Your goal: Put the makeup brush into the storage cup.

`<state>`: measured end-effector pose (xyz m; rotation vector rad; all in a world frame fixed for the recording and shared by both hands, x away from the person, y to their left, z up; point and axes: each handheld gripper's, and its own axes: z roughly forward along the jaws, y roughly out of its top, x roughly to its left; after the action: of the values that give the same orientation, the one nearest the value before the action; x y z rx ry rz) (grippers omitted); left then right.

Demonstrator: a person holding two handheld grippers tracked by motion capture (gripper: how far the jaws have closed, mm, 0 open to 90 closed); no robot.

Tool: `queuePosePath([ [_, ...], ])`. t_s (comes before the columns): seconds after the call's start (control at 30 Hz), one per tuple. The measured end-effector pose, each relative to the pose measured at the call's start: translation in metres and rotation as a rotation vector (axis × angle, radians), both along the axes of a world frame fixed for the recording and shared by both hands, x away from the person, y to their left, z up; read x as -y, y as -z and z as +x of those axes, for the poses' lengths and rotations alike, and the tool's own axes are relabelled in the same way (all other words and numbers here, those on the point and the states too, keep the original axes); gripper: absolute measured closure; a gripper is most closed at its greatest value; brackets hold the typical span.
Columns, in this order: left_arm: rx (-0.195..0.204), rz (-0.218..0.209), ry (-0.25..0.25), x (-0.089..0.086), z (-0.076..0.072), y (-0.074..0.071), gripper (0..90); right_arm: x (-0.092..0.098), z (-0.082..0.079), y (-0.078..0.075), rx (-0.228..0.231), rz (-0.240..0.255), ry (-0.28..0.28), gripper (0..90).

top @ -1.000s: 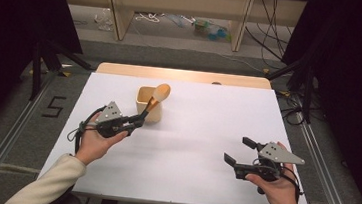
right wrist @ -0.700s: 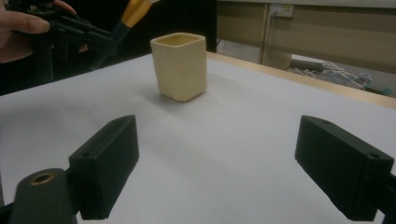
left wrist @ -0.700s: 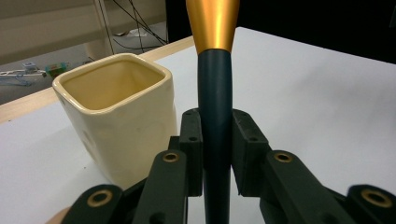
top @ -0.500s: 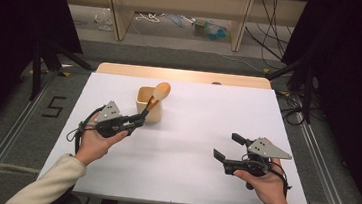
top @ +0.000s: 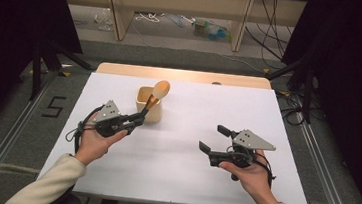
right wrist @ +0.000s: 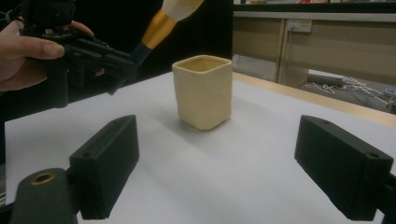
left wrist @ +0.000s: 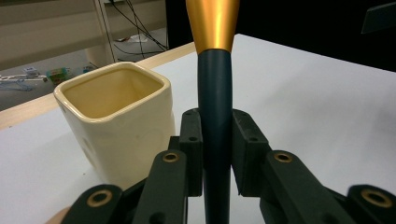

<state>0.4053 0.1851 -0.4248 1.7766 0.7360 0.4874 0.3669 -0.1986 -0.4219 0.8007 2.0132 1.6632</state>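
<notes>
A cream square cup (top: 148,104) (left wrist: 119,121) (right wrist: 202,92) stands upright on the white table (top: 181,182), left of its middle. My left gripper (top: 138,120) (left wrist: 217,140) is shut on the dark handle of a brush (top: 155,95) (left wrist: 215,70) with a gold collar and a pale round head. The brush slants up over the cup's right side, its head above the rim. My right gripper (top: 213,139) (right wrist: 219,163) hovers open over the table's right half, its jaws pointing left toward the cup, nothing between them.
A wooden strip (top: 181,75) runs along the table's far edge. Beyond it are table legs and cables on the floor (top: 176,26). Metal rails (top: 4,140) flank the table on both sides.
My right gripper has moved left and a little forward, toward the cup, staying open. The left gripper and brush have held still.
</notes>
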Motion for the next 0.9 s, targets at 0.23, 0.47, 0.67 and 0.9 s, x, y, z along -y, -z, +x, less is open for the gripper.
queuePosePath([
  [0.23,0.016,-0.005,-0.003,-0.001,0.000,-0.002,76.0,-0.007,0.006,-0.006,0.003,0.009,-0.006,15.2],
  [0.47,0.018,-0.010,-0.004,-0.001,0.000,-0.004,76.0,-0.017,0.015,-0.013,0.001,0.032,-0.020,15.4],
  [0.67,0.021,-0.018,-0.004,-0.001,-0.001,-0.004,76.0,-0.026,0.023,-0.019,0.021,0.048,-0.016,15.6],
  [0.9,0.026,-0.018,-0.007,-0.001,-0.001,-0.005,76.0,-0.033,0.027,-0.023,0.020,0.056,-0.029,15.6],
])
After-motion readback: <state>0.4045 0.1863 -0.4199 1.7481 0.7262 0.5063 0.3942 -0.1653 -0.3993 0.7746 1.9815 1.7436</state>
